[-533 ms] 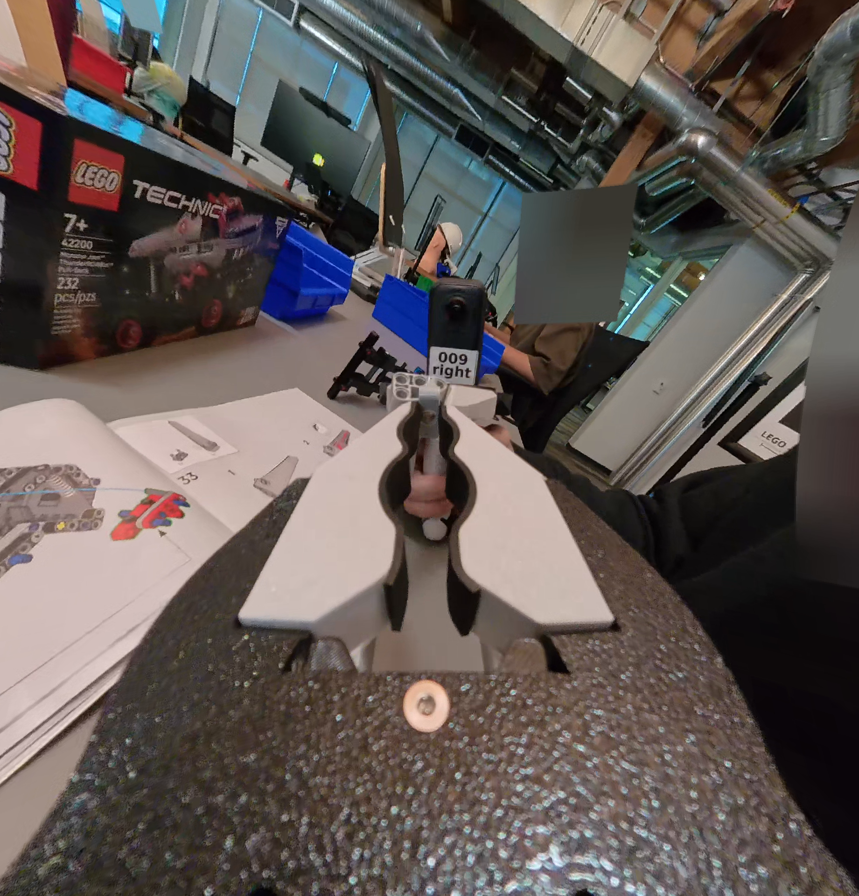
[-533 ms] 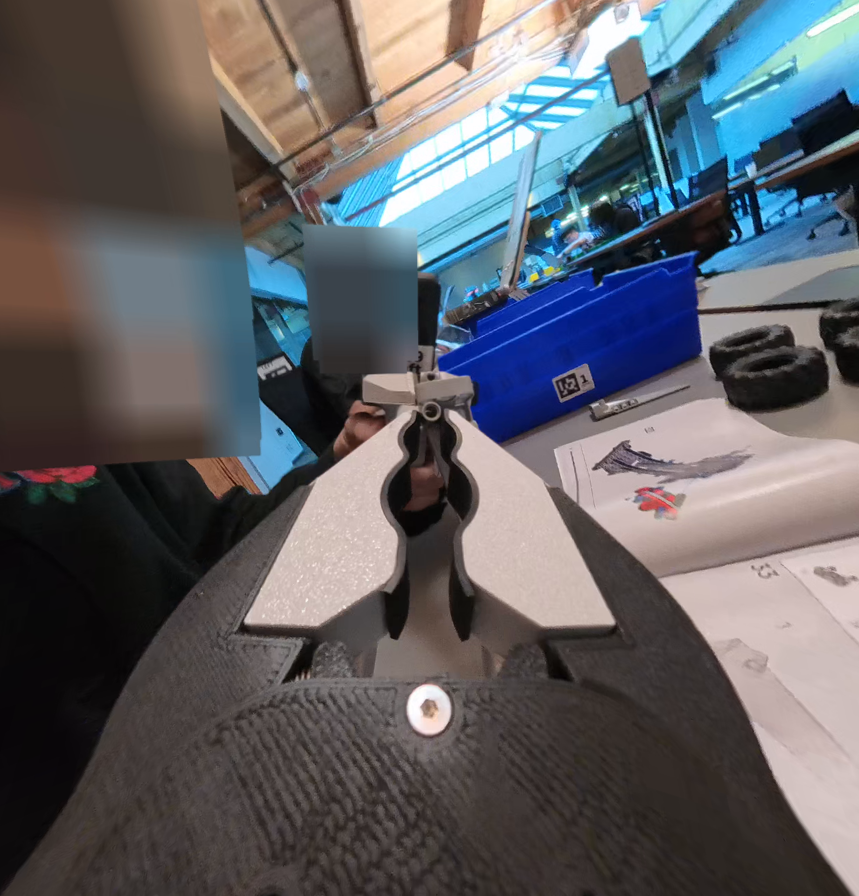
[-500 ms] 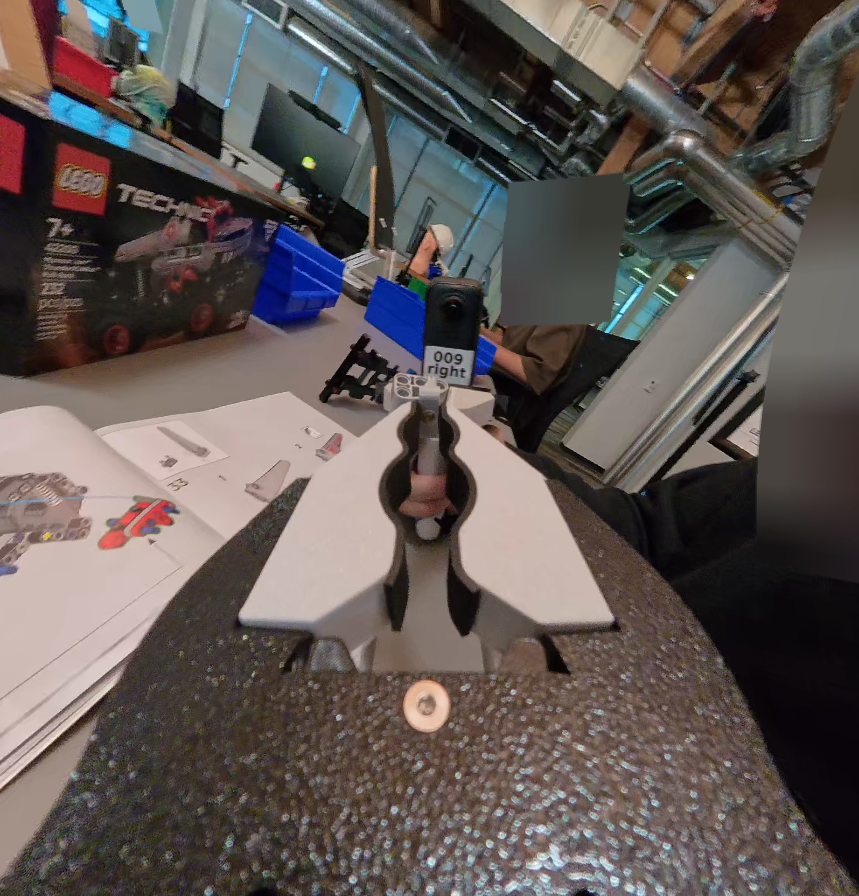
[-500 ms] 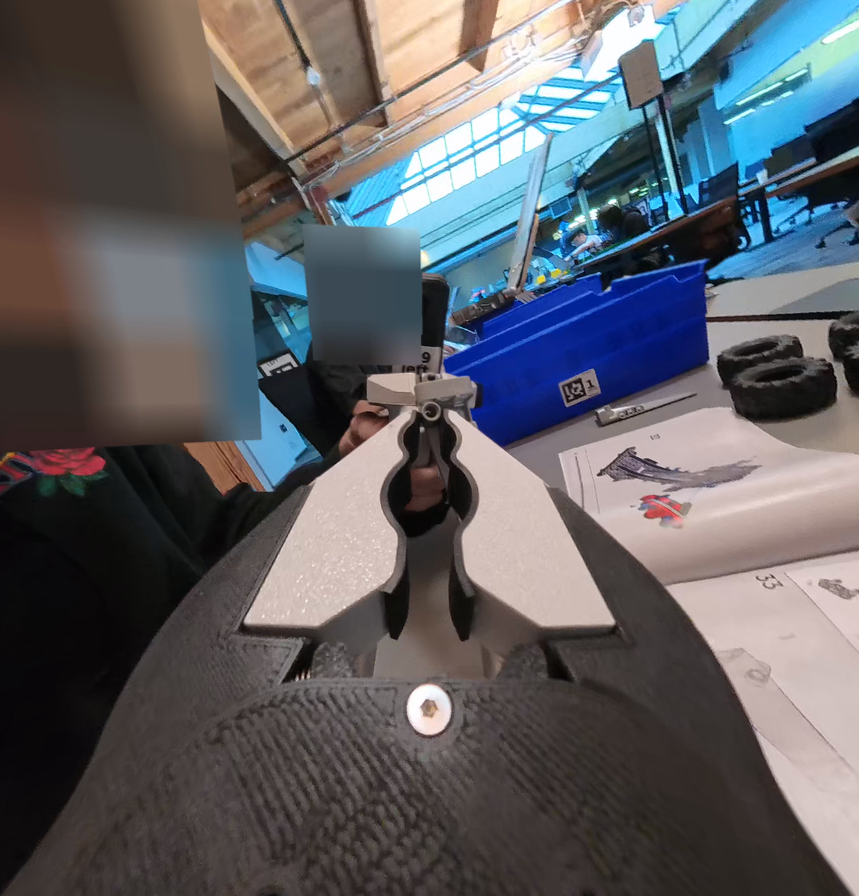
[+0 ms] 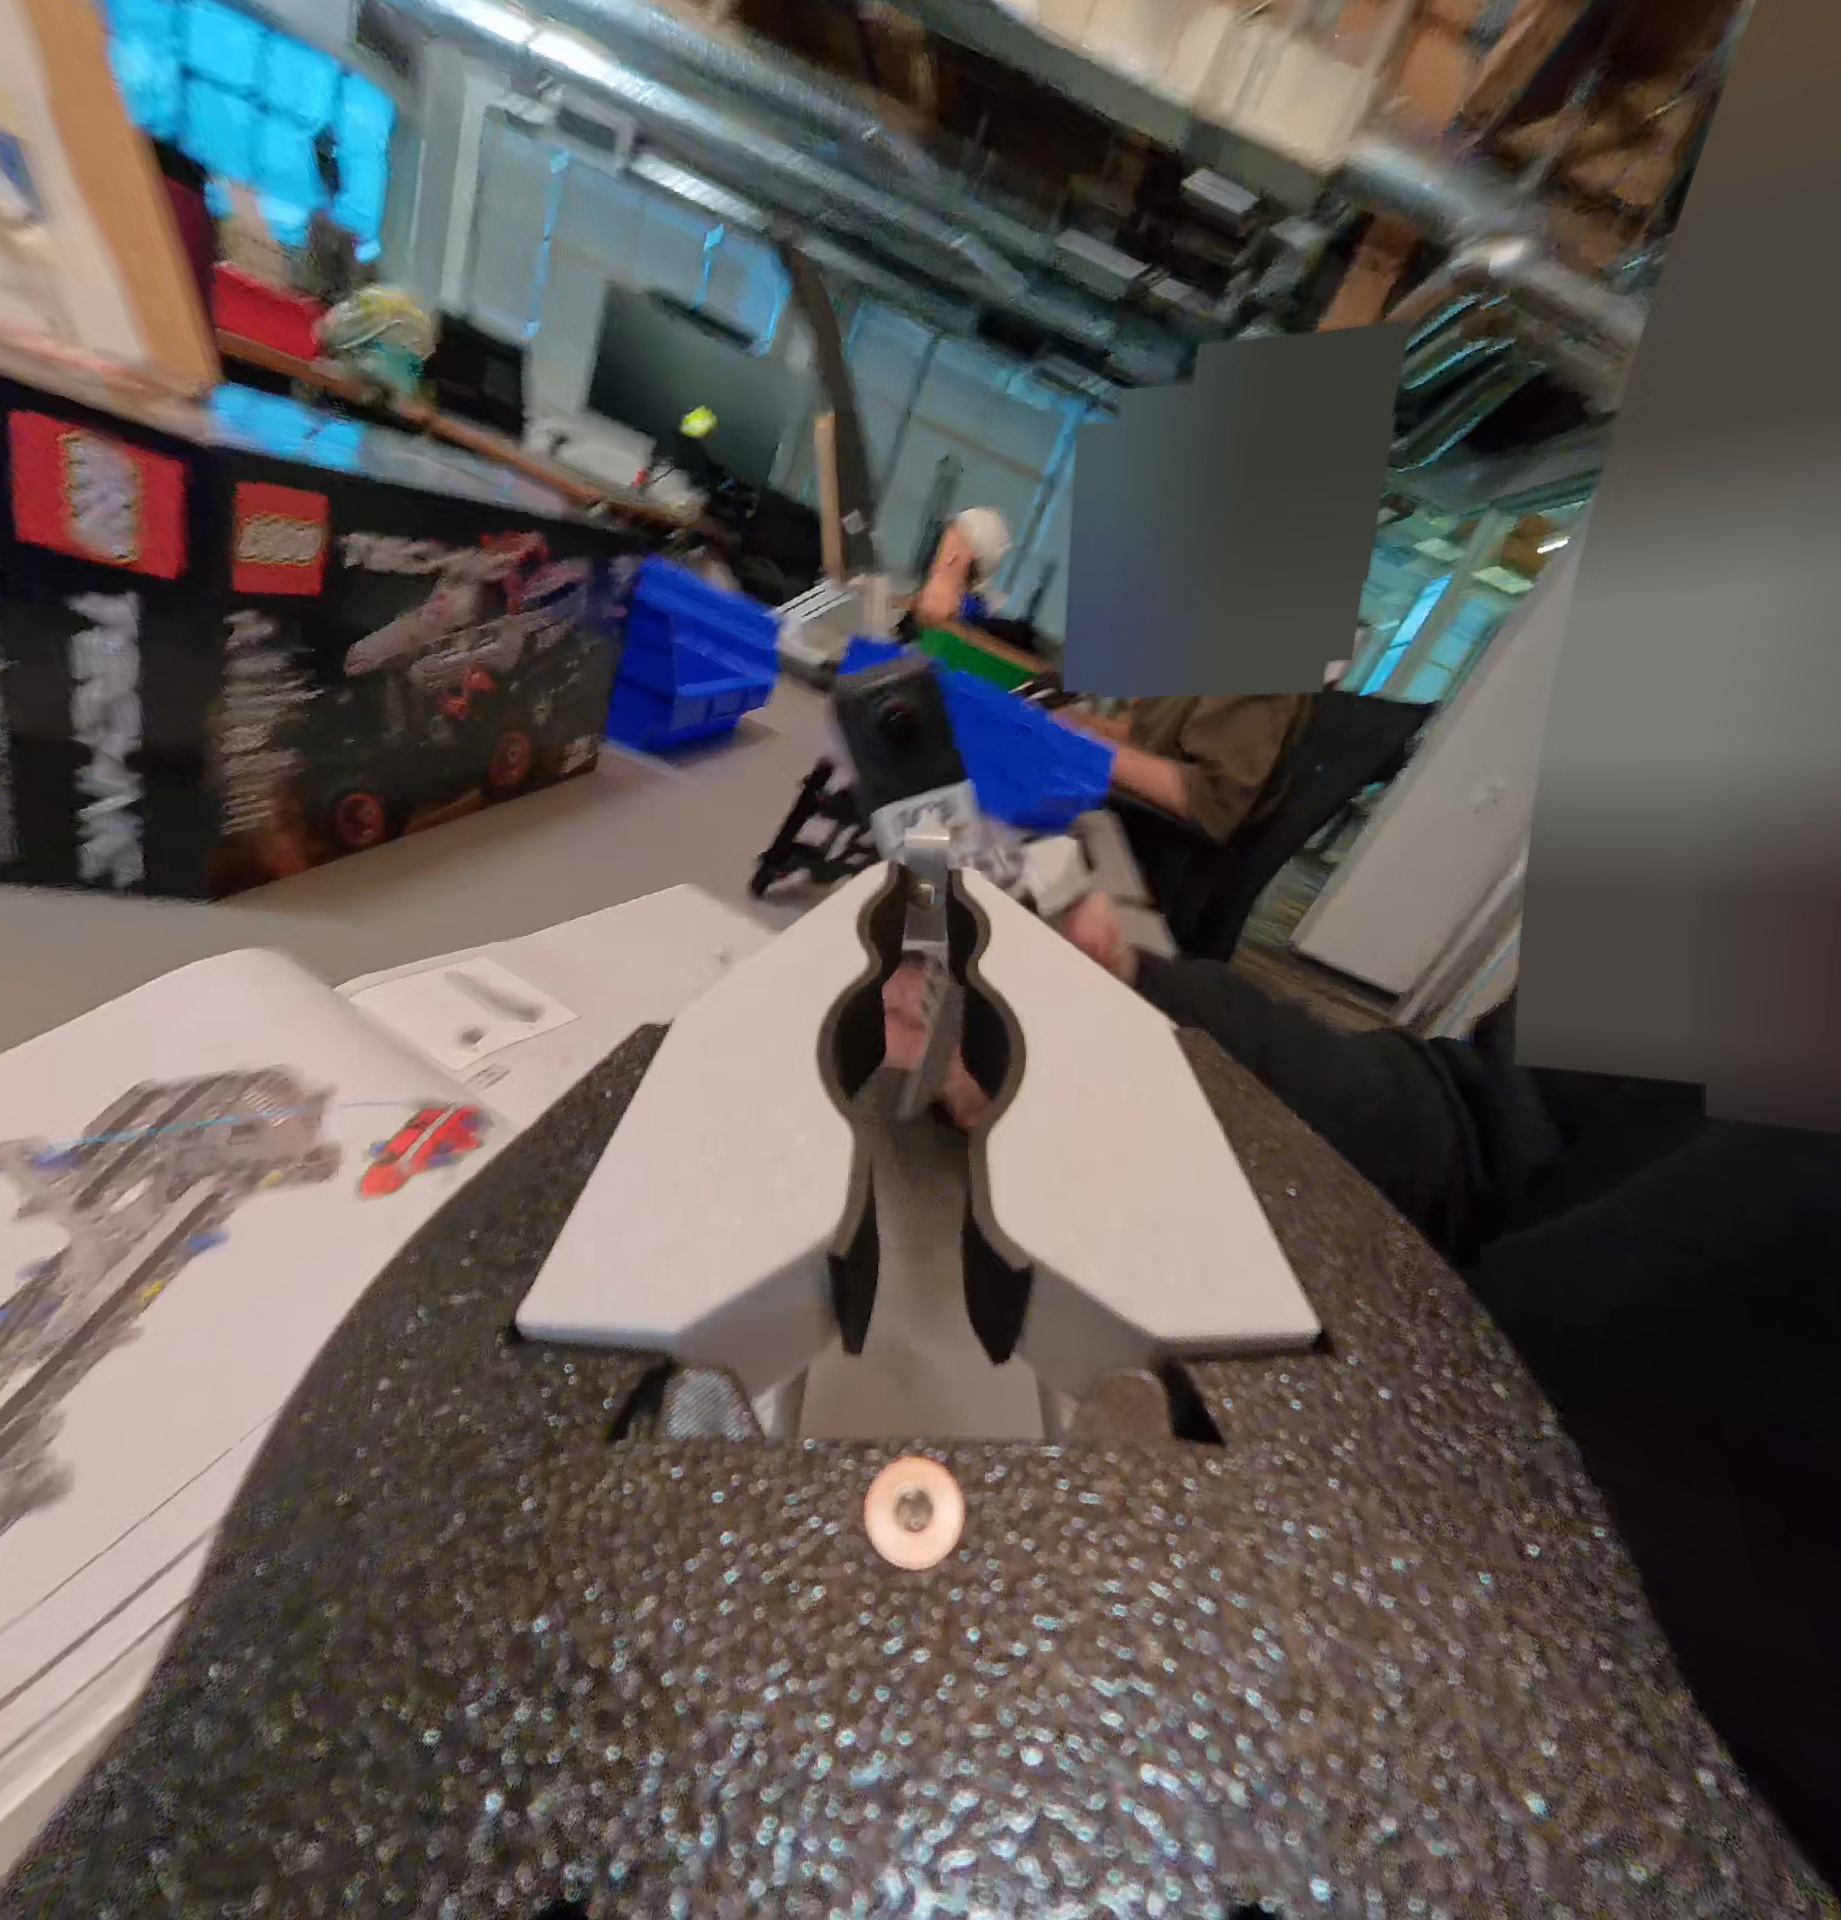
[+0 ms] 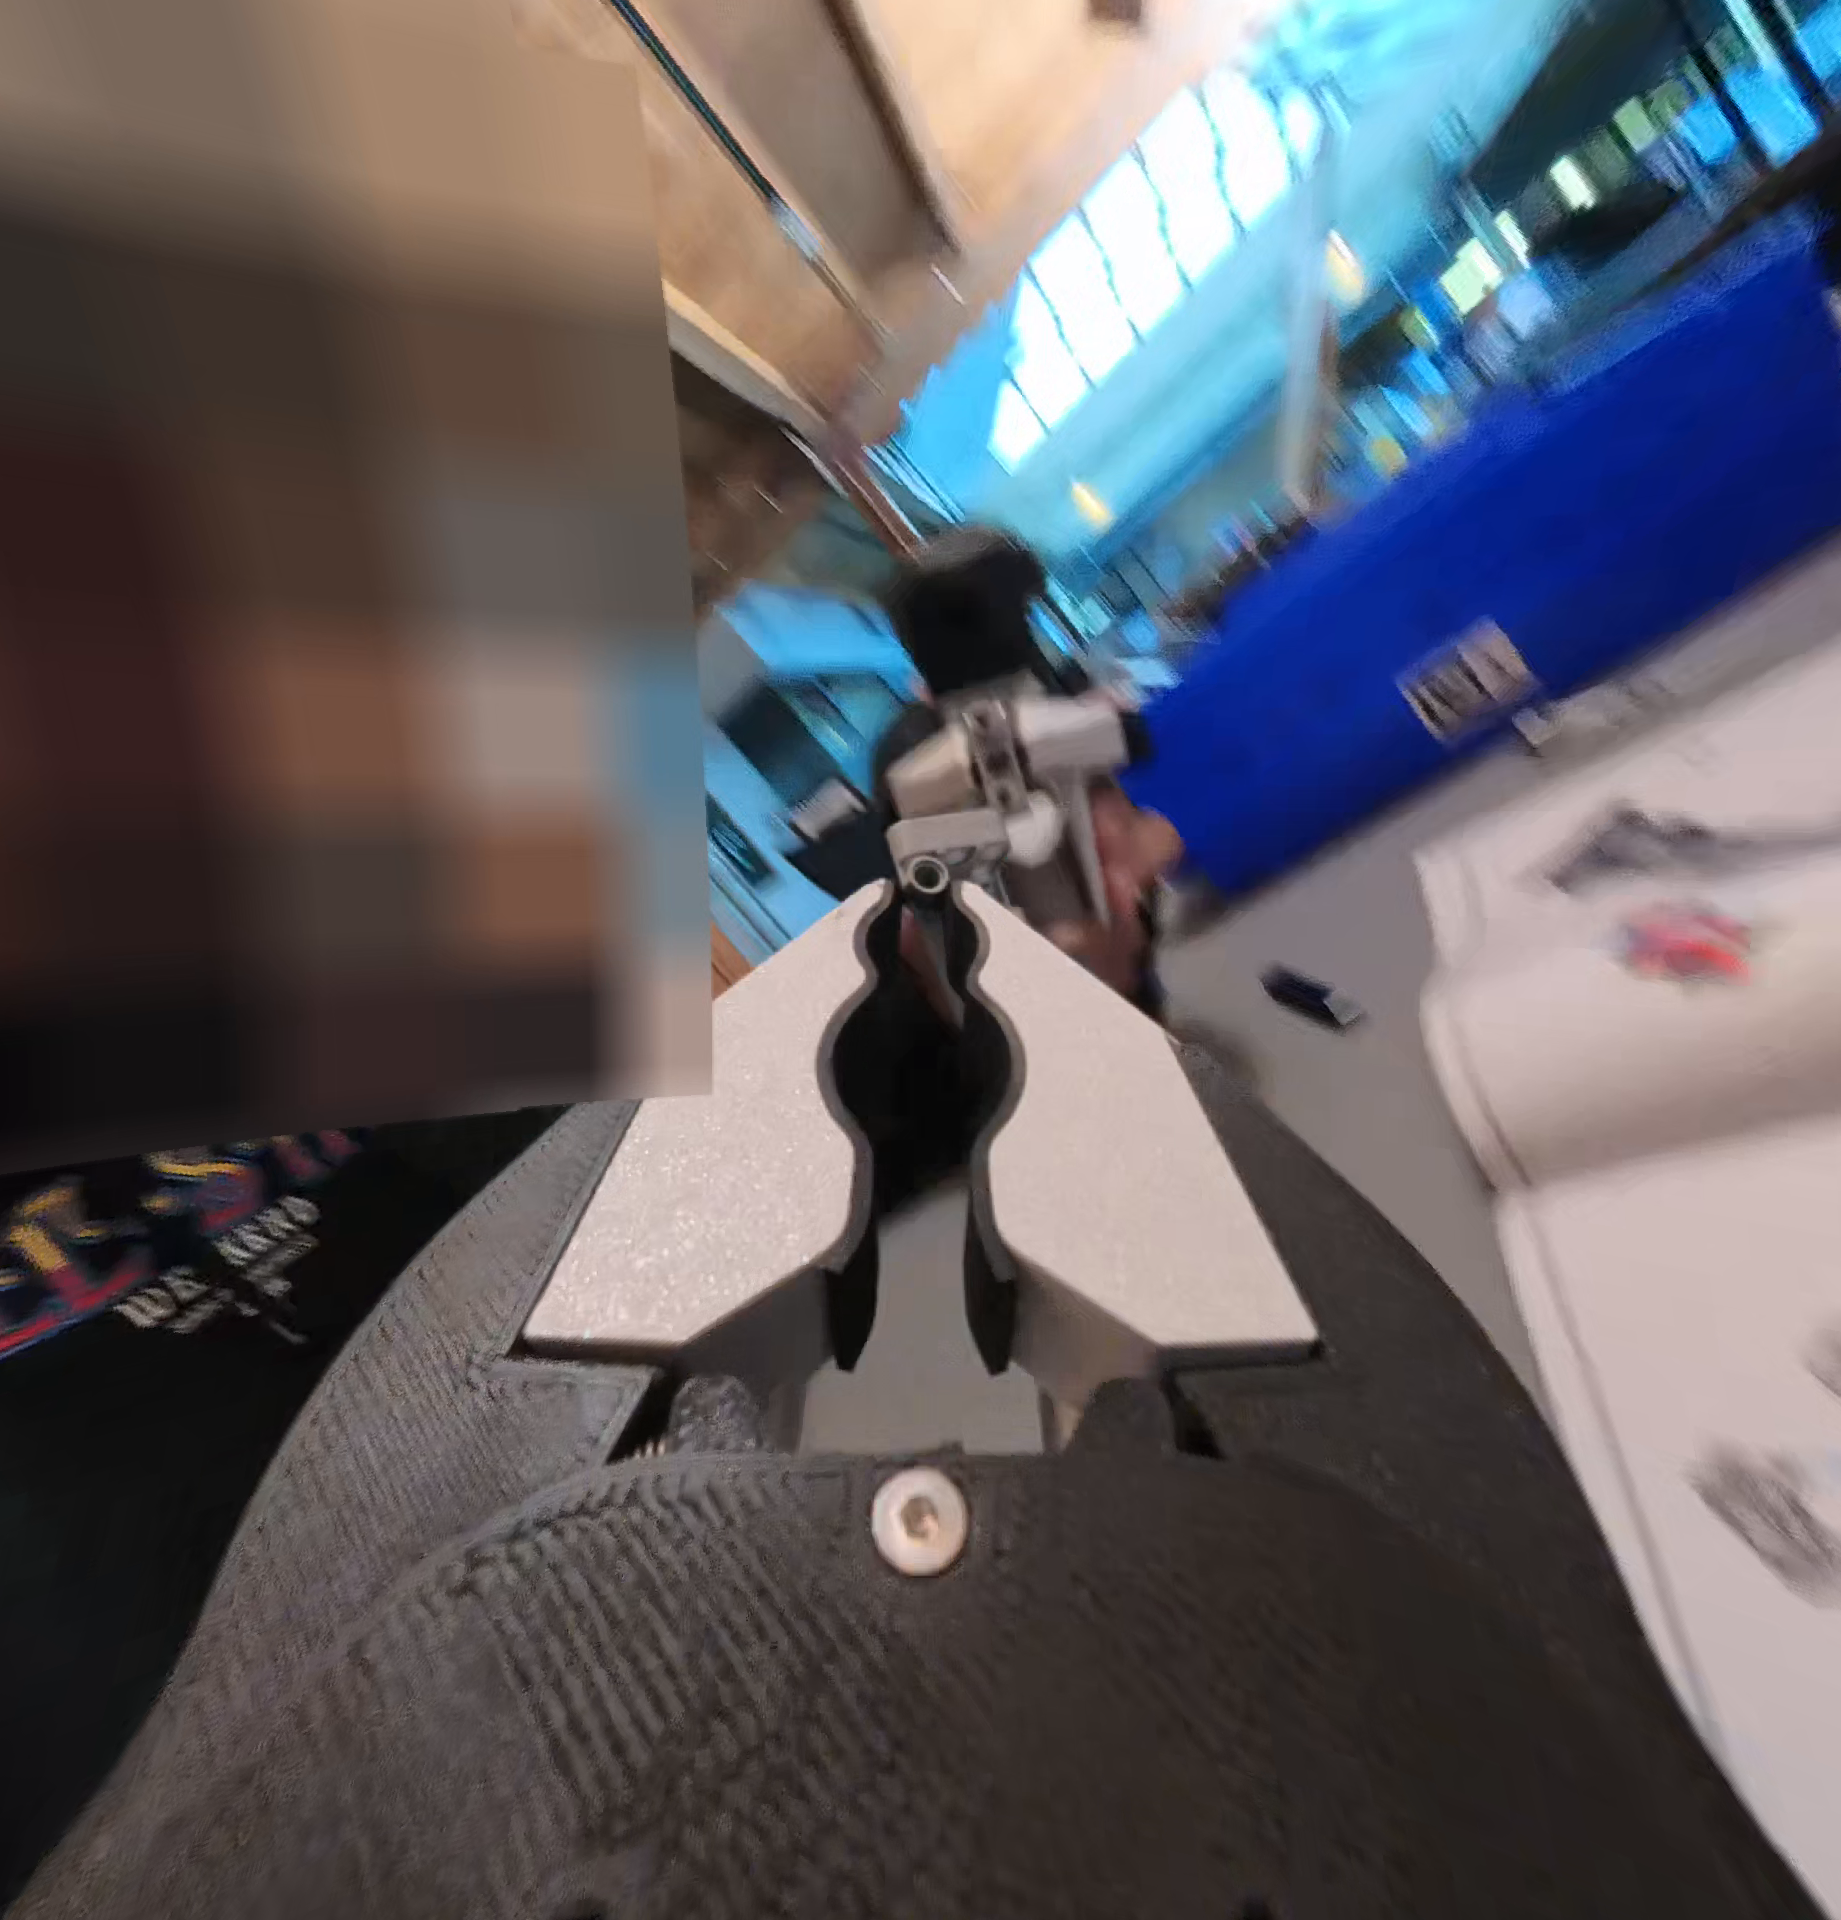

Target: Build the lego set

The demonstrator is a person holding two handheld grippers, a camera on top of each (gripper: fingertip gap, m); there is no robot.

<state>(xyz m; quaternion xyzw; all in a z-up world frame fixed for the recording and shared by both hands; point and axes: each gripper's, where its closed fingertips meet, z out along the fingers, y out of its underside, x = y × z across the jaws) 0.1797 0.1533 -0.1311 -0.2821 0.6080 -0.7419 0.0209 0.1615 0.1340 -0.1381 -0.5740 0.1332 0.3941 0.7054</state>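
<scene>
My left gripper (image 5: 921, 891) is shut on a thin grey lego beam (image 5: 928, 1023) that stands up between its fingers. My right gripper (image 6: 928, 896) is shut on a small grey lego connector (image 6: 947, 840) with a round hole. The two grippers face each other tip to tip above the table. In the left wrist view the right gripper (image 5: 931, 831) sits tilted just beyond my tips. In the right wrist view the left gripper (image 6: 999, 753) shows its beam right behind the connector. Both views are blurred, so I cannot tell whether the two pieces are joined.
An open instruction booklet (image 5: 168, 1143) lies on the grey table, also in the right wrist view (image 6: 1674, 1039). A black lego box (image 5: 272, 675), blue bins (image 5: 687, 665) (image 6: 1467, 623) and a black lego frame (image 5: 807, 847) stand behind. A small dark blue piece (image 6: 1300, 992) lies near the booklet. A person sits close by. My left and right fingertips are right by each other.
Both grippers have rolled and shifted quickly, and both views are now blurred. The right gripper now sits tilted in the left wrist view. Both stay shut on their grey pieces.
</scene>
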